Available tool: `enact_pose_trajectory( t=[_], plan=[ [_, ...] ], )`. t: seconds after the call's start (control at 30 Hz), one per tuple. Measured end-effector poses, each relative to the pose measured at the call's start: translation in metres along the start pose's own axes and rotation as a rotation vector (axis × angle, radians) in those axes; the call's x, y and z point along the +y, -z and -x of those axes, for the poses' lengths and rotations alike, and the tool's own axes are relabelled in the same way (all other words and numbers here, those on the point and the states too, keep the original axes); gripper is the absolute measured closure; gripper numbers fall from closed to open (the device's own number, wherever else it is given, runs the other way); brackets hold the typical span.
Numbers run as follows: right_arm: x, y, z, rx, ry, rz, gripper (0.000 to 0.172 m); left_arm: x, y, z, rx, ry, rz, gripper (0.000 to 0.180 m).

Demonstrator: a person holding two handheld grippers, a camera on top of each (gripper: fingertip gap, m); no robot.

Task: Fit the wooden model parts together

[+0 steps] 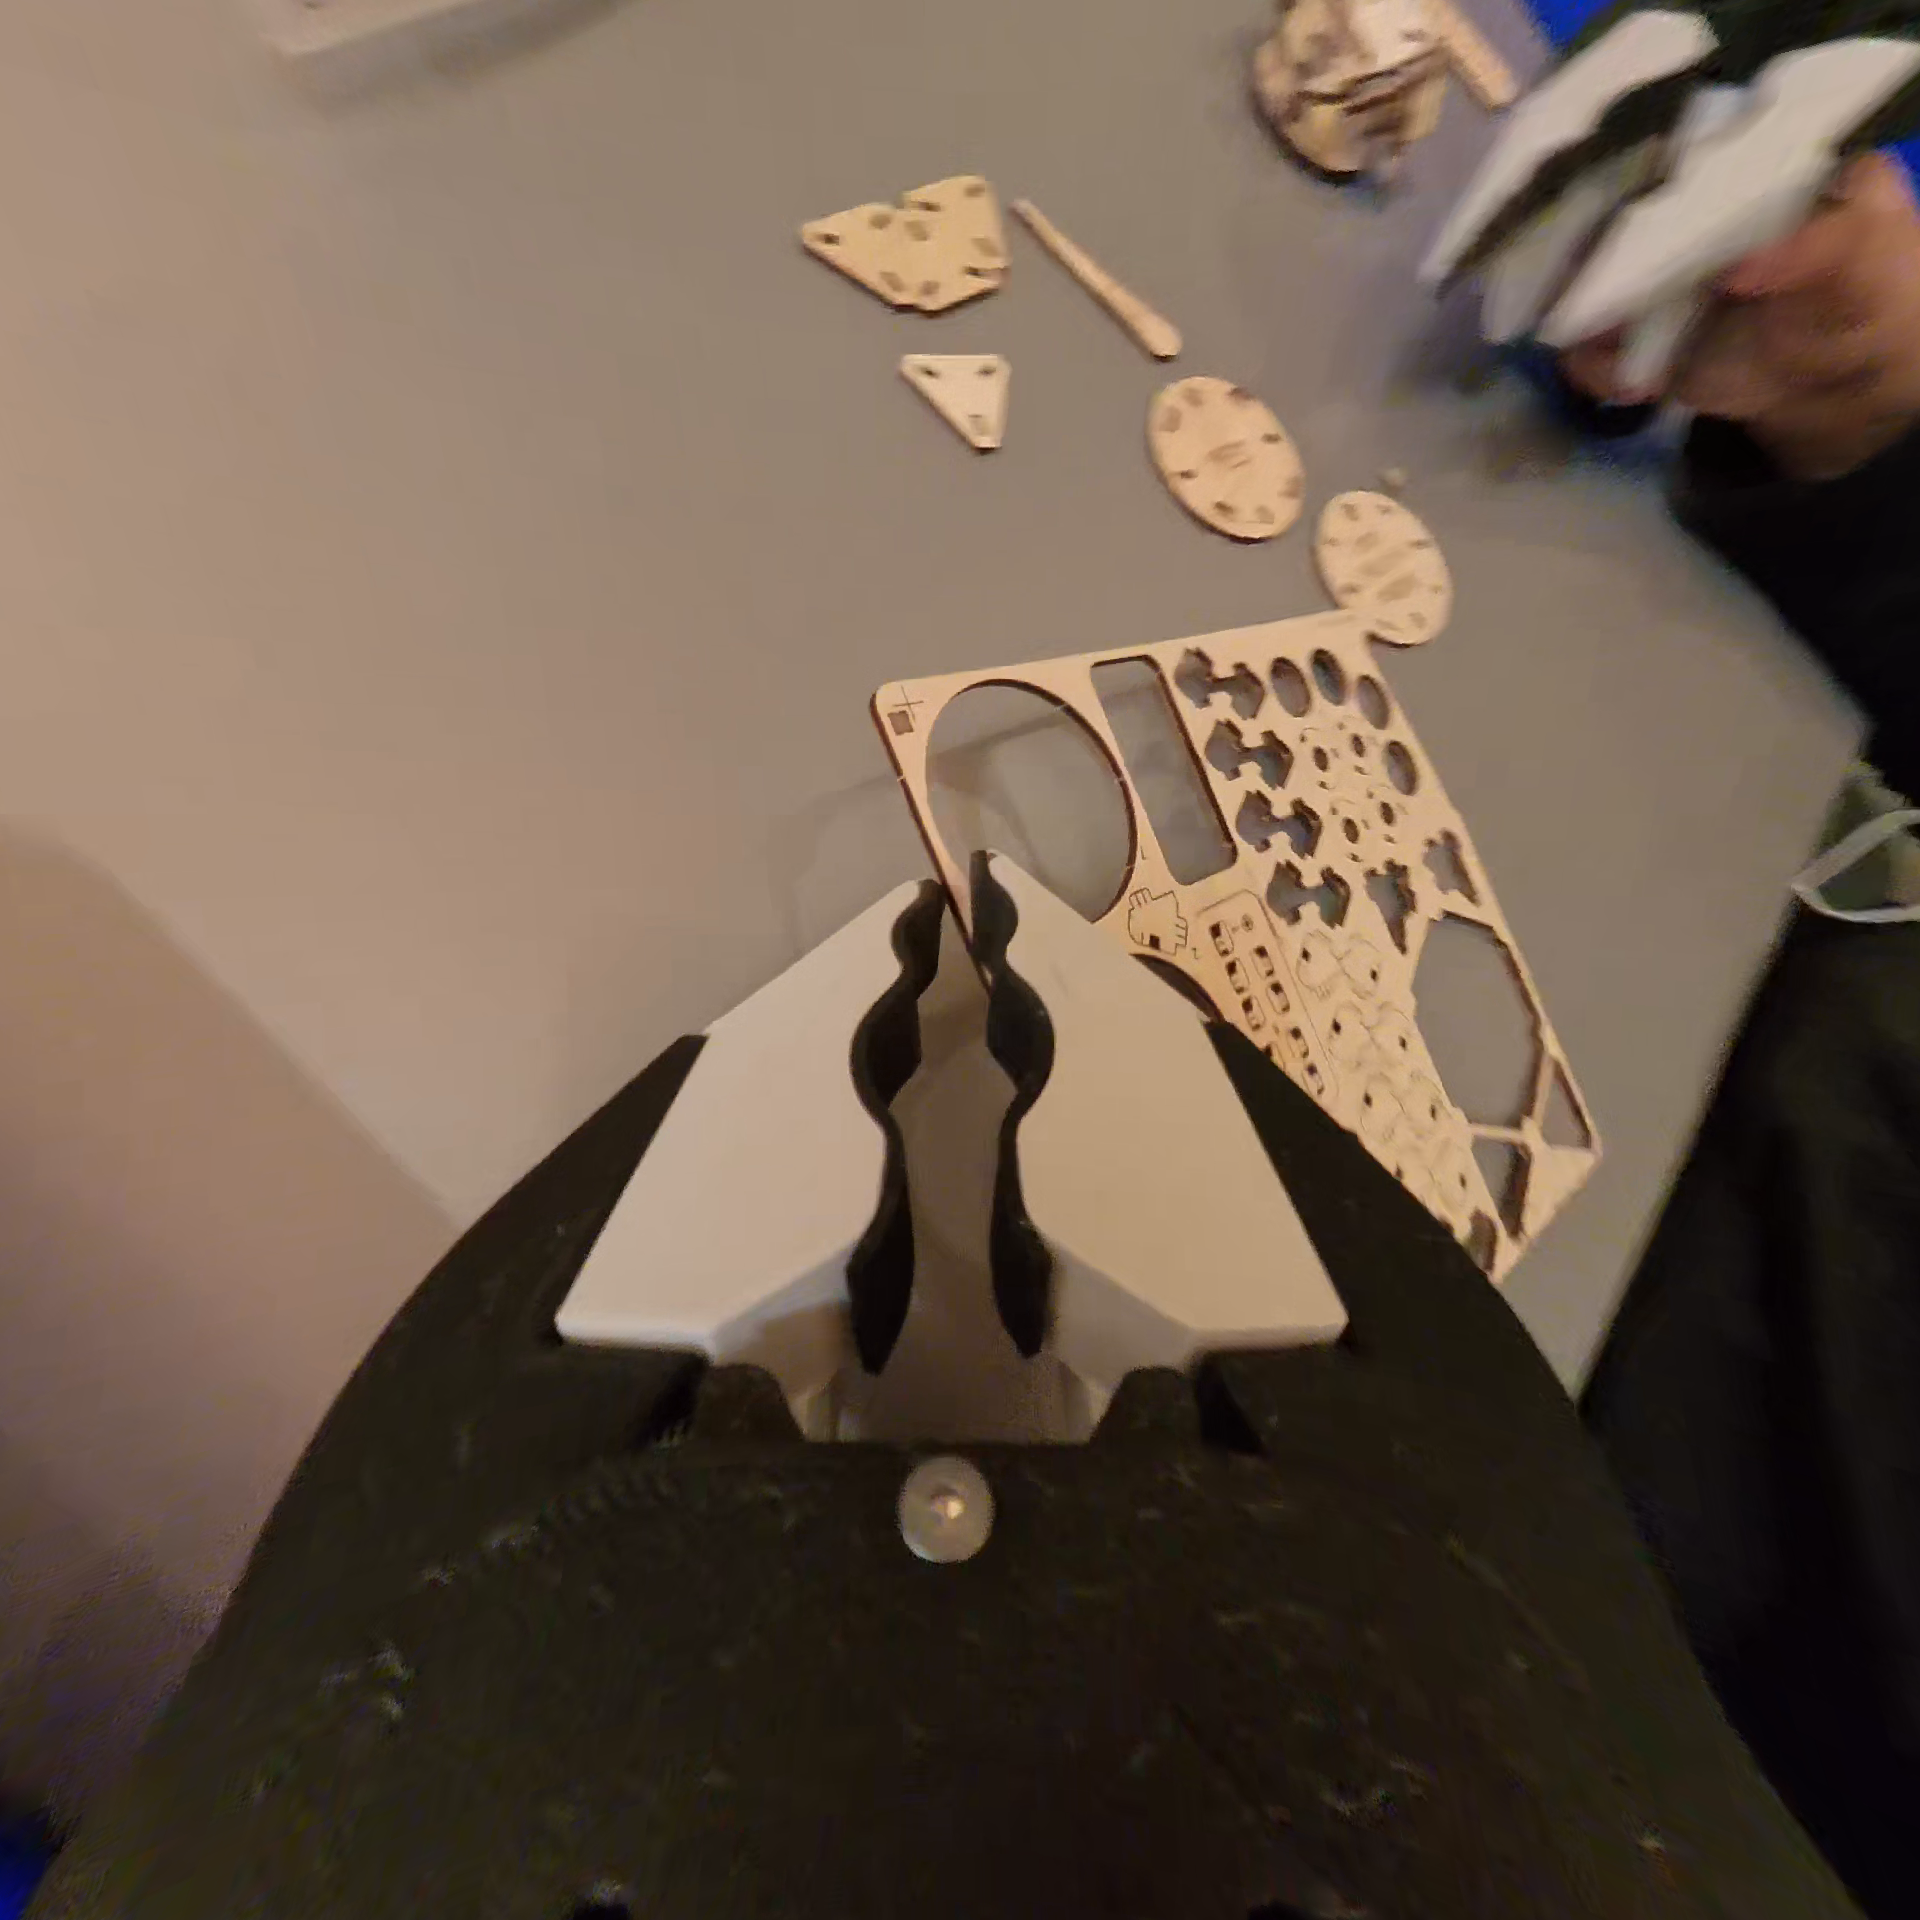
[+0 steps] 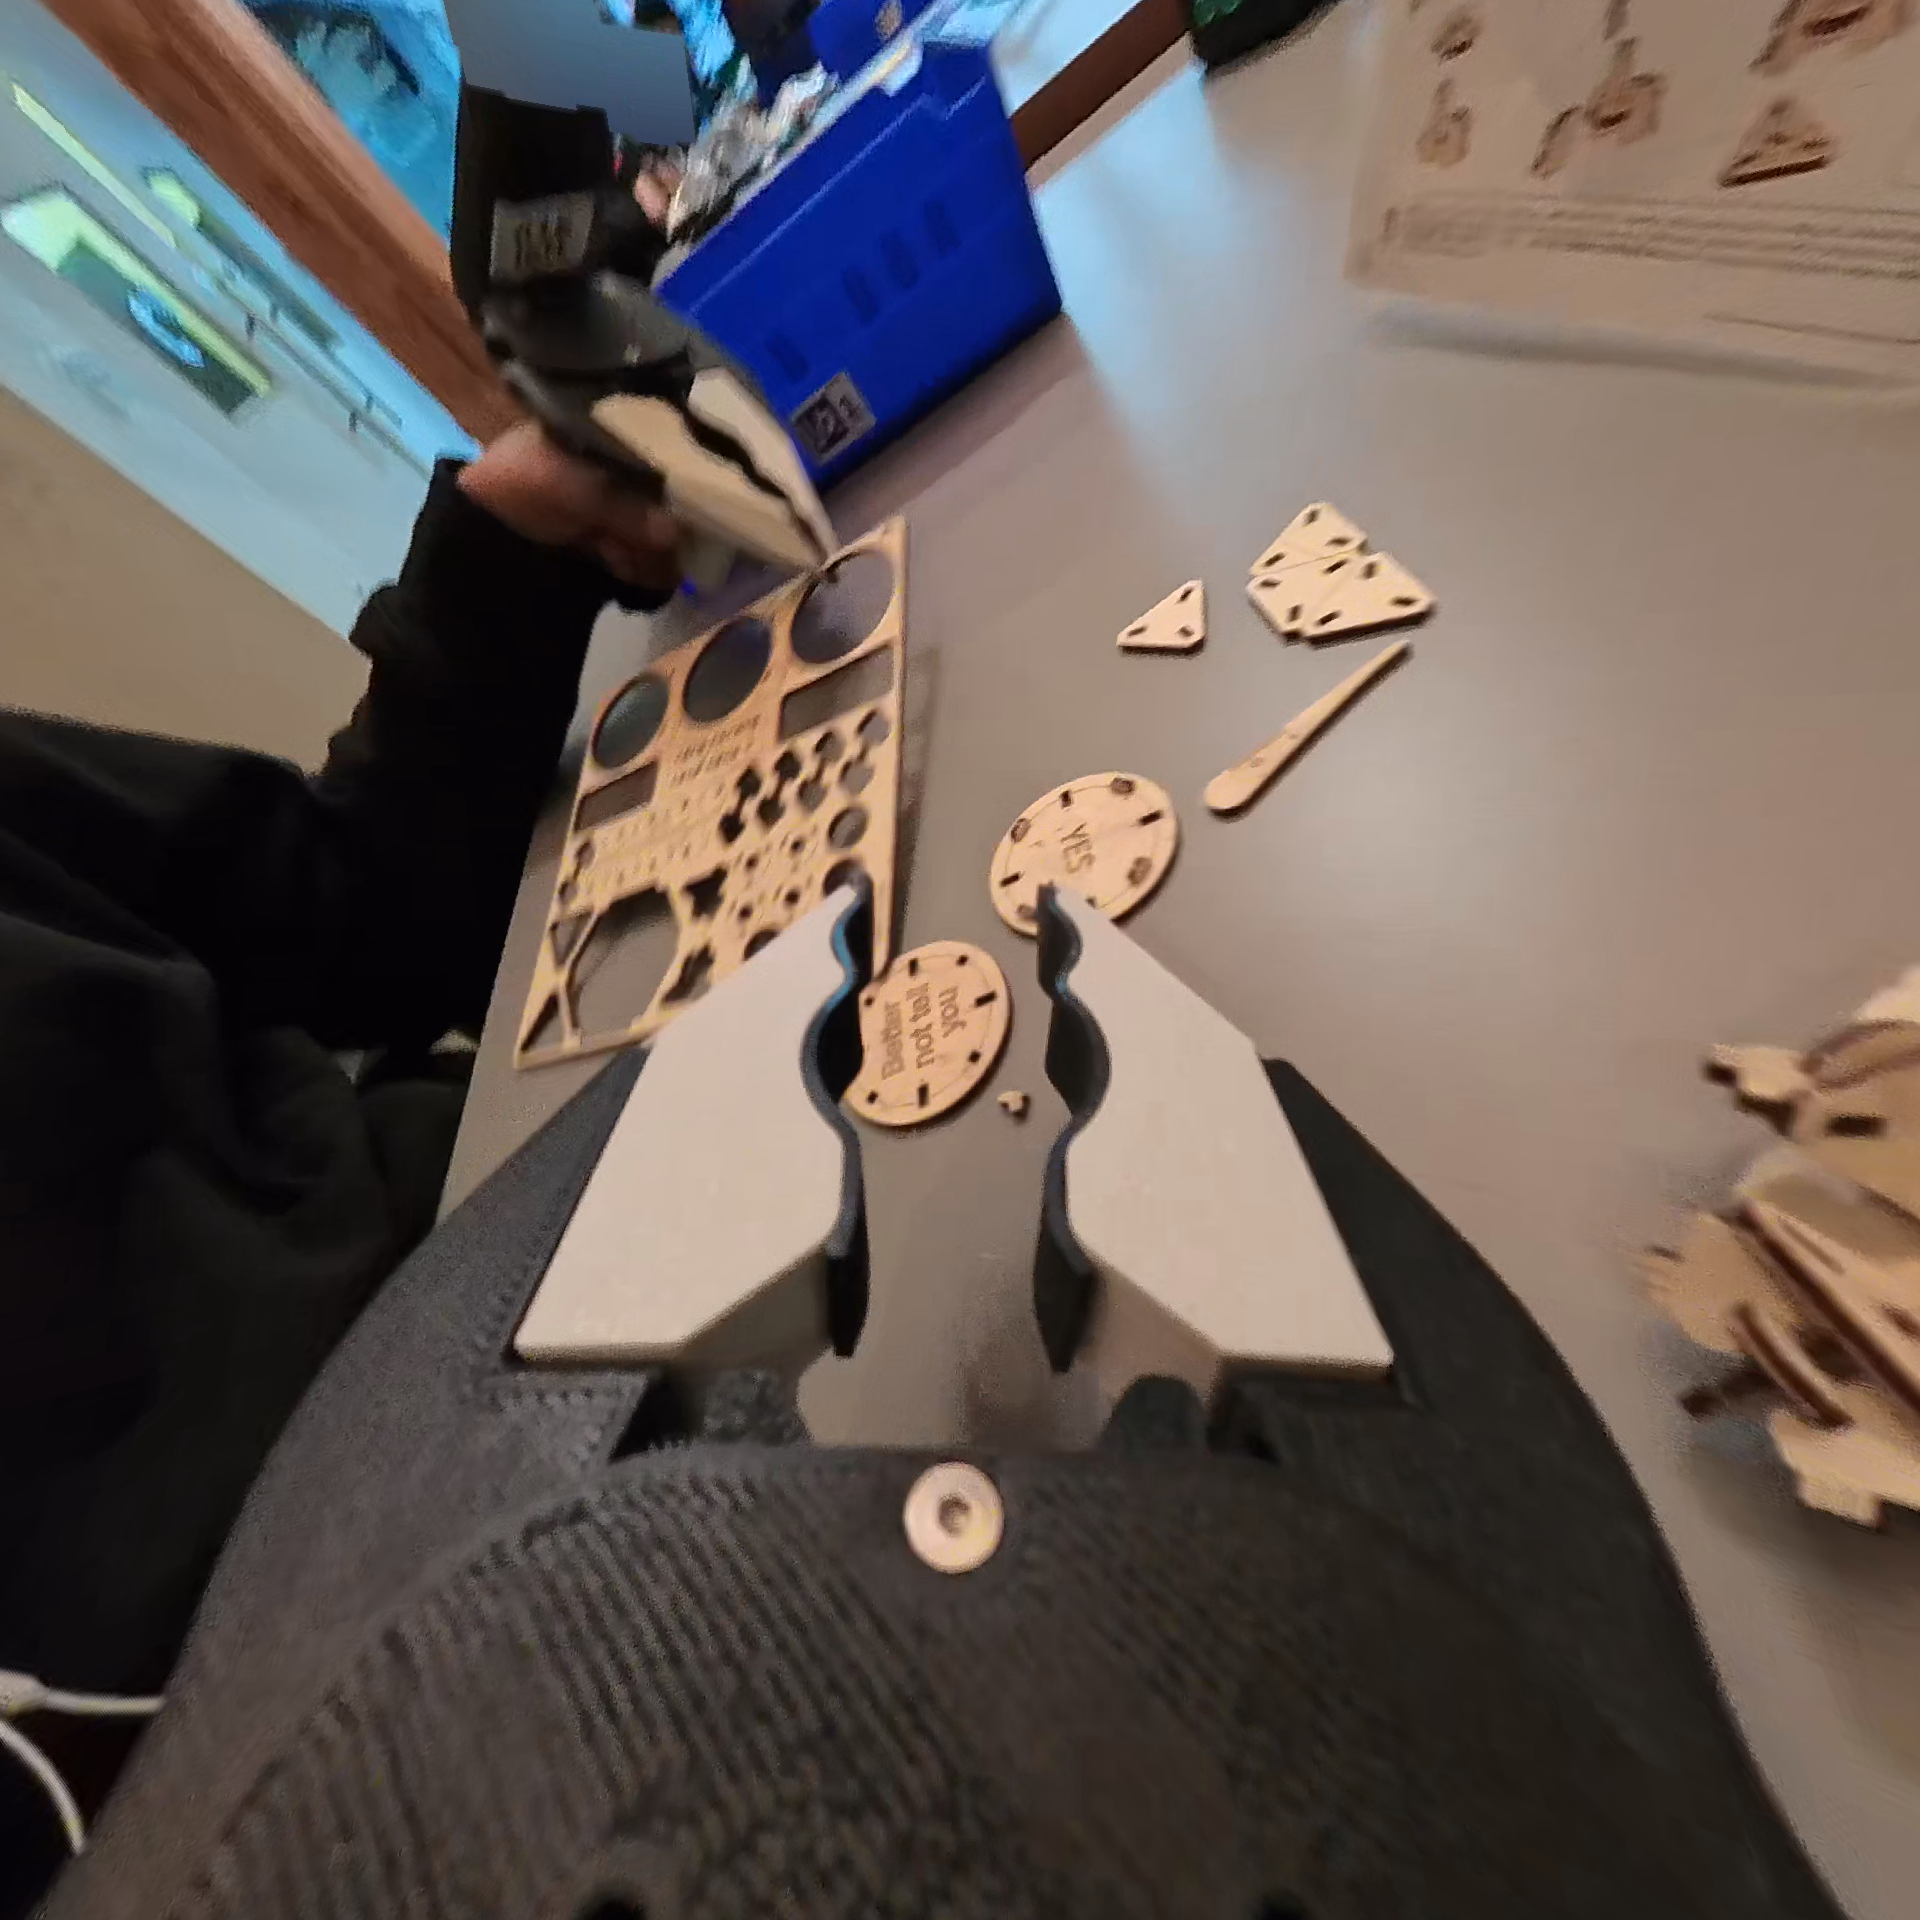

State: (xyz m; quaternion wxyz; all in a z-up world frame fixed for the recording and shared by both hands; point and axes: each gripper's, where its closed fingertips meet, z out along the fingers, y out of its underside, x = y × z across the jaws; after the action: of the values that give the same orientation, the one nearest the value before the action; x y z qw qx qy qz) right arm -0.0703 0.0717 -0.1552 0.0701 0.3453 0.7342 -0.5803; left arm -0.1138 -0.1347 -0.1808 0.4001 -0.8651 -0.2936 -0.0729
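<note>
The left gripper has its fingers nearly together, pinching the thin edge of a pale wooden cut-out sheet near its corner, beside the big round hole; both black pads appear to press on the edge, and the sheet is tilted up off the grey tabletop, its far side lying toward the person's dark sleeve. Taking that sheet as the landmark, a round wooden disc lies just beside its near corner on the tabletop, and the right gripper hangs over this disc with its fingers standing apart, the disc seen between them but apparently below and not touched by either pad, though blur makes that hard to be sure of. A tiny wooden crumb sits just beside the disc. A second disc lies a little farther from the sheet, then a slim wooden stick, a small triangle and two overlapping larger triangular plates. Both discs carry engraved writing. Beyond the sheet's far end stands a blue bin with a small dark label; a printed paper sheet lies well away across the tabletop, and a blurred heap of wooden parts sits near the right gripper.
</note>
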Motion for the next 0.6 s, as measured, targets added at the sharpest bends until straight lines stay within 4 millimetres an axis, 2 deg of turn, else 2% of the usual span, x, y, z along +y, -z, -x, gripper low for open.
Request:
enact_pose_trajectory(
  t=[0.1,0.17,0.23,0.3,0.37,0.4,0.47,0.53,0.6],
  plan=[
    [0.017,-0.010,0.007,0.033,0.128,0.130,0.134,-0.003,0.003,0.048,-0.302,-0.001,0.042,0.180],
    [0.029,-0.014,0.002,0.129,0.236,0.225,0.127,-0.002,0.006,0.072,-0.484,-0.031,0.083,0.176],
    [0.037,-0.017,0.004,0.172,0.339,0.291,0.119,-0.004,0.007,0.083,-0.606,-0.073,0.108,0.170],
    [0.043,-0.022,0.007,0.179,0.395,0.325,0.111,-0.016,0.010,0.082,-0.671,-0.112,0.059,0.169],
    [0.049,-0.025,0.007,0.188,0.413,0.355,0.105,-0.037,0.012,0.064,-0.636,-0.117,-0.065,0.169],
    [0.052,-0.026,0.007,0.187,0.416,0.372,0.104,-0.047,0.010,0.047,-0.569,-0.109,-0.130,0.166],
    [0.057,-0.026,0.008,0.172,0.422,0.394,0.103,-0.058,-0.002,-0.004,-0.335,-0.092,-0.198,0.157],
    [0.059,-0.026,0.012,0.144,0.439,0.400,0.103,-0.054,-0.021,-0.066,-0.099,-0.112,-0.176,0.148],
    [0.063,-0.026,0.018,0.117,0.453,0.415,0.104,-0.042,-0.046,-0.117,0.014,-0.179,-0.147,0.149]
  ],
)
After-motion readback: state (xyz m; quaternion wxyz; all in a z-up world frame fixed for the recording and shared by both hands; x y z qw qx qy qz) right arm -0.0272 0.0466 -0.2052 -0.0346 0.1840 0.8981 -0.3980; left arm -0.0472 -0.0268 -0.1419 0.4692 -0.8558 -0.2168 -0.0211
